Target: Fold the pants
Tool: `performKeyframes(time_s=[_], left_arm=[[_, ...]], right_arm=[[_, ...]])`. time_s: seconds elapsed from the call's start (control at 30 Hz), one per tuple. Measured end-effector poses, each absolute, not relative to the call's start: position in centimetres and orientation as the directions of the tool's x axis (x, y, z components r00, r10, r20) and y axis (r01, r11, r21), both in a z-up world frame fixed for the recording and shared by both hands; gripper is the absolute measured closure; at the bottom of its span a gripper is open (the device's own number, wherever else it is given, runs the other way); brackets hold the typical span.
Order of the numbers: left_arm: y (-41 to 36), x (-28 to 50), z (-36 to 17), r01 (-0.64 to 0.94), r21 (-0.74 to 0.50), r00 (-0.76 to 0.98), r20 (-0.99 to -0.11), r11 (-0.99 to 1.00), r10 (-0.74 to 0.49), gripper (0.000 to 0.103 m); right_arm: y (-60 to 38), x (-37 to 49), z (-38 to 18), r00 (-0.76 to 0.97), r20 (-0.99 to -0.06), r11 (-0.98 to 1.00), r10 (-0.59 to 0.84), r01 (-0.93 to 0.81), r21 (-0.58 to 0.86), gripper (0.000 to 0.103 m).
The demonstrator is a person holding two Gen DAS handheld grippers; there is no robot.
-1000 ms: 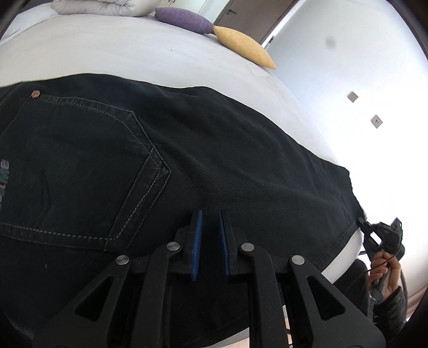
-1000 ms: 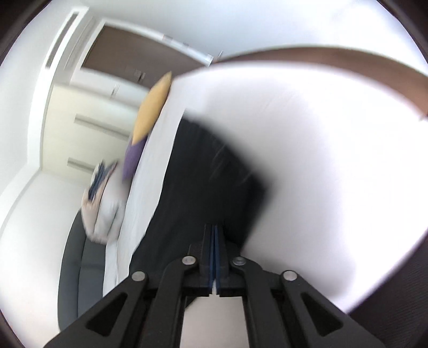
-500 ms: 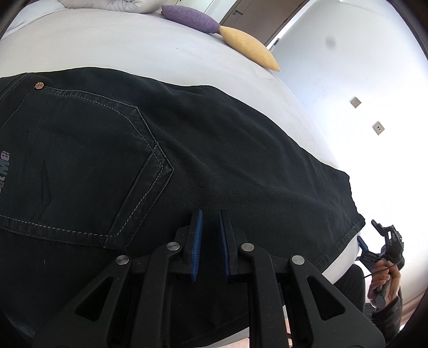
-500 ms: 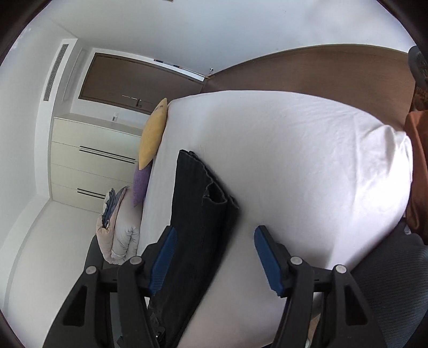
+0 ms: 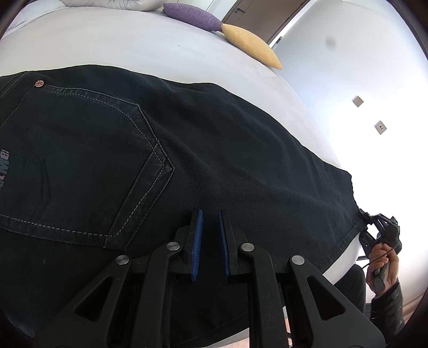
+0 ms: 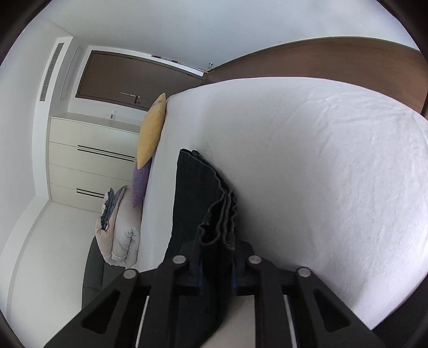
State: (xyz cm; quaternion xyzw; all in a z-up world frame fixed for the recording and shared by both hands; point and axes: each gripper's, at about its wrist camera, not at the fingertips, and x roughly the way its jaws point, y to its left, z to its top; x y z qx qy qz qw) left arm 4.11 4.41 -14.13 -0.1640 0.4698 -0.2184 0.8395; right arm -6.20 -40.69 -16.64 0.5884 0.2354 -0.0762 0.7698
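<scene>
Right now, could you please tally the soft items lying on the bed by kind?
Black pants: 1
Cushions: 2, a purple cushion and a yellow cushion
Rolled duvet: 1
Total: 4

Pants (image 5: pixel 214 150): black denim, pale grey contrast stitching outlining back pocket (image 5: pixel 80 171); copper rivet (image 5: pixel 39 83) at pocket corner; partial grey-blue lettering at left edge.
Bed sheet (image 6: pixel 321 174): plain white.
Cushions: one mustard yellow (image 5: pixel 250 45), one purple (image 5: pixel 191 16), both plain.
Duvet roll (image 6: pixel 117 235): off-white, grey-blue lining.
Left hand-held gripper (image 5: pixel 210 241): black frame, blue ribbed pads, silver pivot screws.
Drawer unit (image 6: pixel 91 160): cream, dark slot handles.
Headboard (image 6: pixel 347 59): brown.
</scene>
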Motion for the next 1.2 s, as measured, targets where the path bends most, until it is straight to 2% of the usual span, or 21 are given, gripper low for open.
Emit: performKeyframes(time_s=[0.13,0.27,0.33,0.5,0.63,0.77,0.9,0.97,1.03,1.07,1.13,1.17,1.2], left_arm=[[4.2,4.2,-14.1,0.215,-0.469,0.464,-0.723,0.857,-0.512,0.091],[4.1,4.1,-14.0,0.216,-0.464,0.465,-0.725,0.859,-0.508,0.091],[4.0,4.1,-14.0,0.217,-0.464,0.465,-0.724,0.859,-0.509,0.091],[3.9,4.1,-14.1,0.215,-0.466,0.465,-0.724,0.858,-0.51,0.091],[3.8,4.1,-14.1,0.218,-0.464,0.465,-0.724,0.859,-0.509,0.091],[3.7,4.1,-13.8,0.215,-0.462,0.466,-0.726,0.861,-0.506,0.091],[3.4,4.3,-13.0,0.183,-0.467,0.468,-0.733,0.865,-0.494,0.09],[2.9,4.9,-12.8,0.159,-0.513,0.443,-0.726,0.843,-0.526,0.088],[1.6,5.4,-12.3,0.169,-0.546,0.418,-0.714,0.82,-0.562,0.083],[0.9,5.6,-12.0,0.182,-0.552,0.411,-0.709,0.813,-0.573,0.076],[-1.0,6.0,-11.3,0.212,-0.576,0.391,-0.69,0.789,-0.609,0.047],[-1.9,6.3,-11.0,0.218,-0.601,0.385,-0.672,0.769,-0.633,0.027],[-2.7,6.7,-10.8,0.216,-0.624,0.379,-0.655,0.751,-0.654,0.024]], right_arm=[[-39.8,-6.3,-15.5,0.868,-0.48,0.356,0.128,0.411,0.839,0.091],[-37.1,-5.3,-12.3,0.856,-0.509,0.519,0.092,0.396,0.758,0.092],[-34.7,-4.5,-10.5,0.85,-0.519,0.618,0.091,0.36,0.698,0.092],[-25.5,-1.9,-7.5,0.81,-0.578,0.87,0.098,0.212,0.445,0.092],[-17.5,-0.4,-8.7,0.752,-0.657,0.984,0.042,0.084,0.159,0.092],[-12.1,0.7,-13.0,0.667,-0.742,0.995,-0.069,-0.009,-0.101,0.092],[-11.4,0.3,-13.9,0.679,-0.726,0.988,-0.107,-0.012,-0.156,0.092],[-11.4,0.2,-14.1,0.684,-0.721,0.985,-0.113,-0.016,-0.17,0.092],[-11.0,-0.2,-14.4,0.694,-0.708,0.979,-0.132,-0.019,-0.202,0.092],[-10.8,-0.5,-14.5,0.699,-0.7,0.975,-0.145,-0.019,-0.221,0.091],[-10.4,-0.8,-14.7,0.712,-0.683,0.968,-0.163,-0.018,-0.249,0.091],[-10.4,-0.4,-14.3,0.716,-0.677,0.966,-0.168,-0.016,-0.257,0.091],[-10.4,-0.4,-14.0,0.722,-0.67,0.966,-0.171,-0.013,-0.26,0.091]])
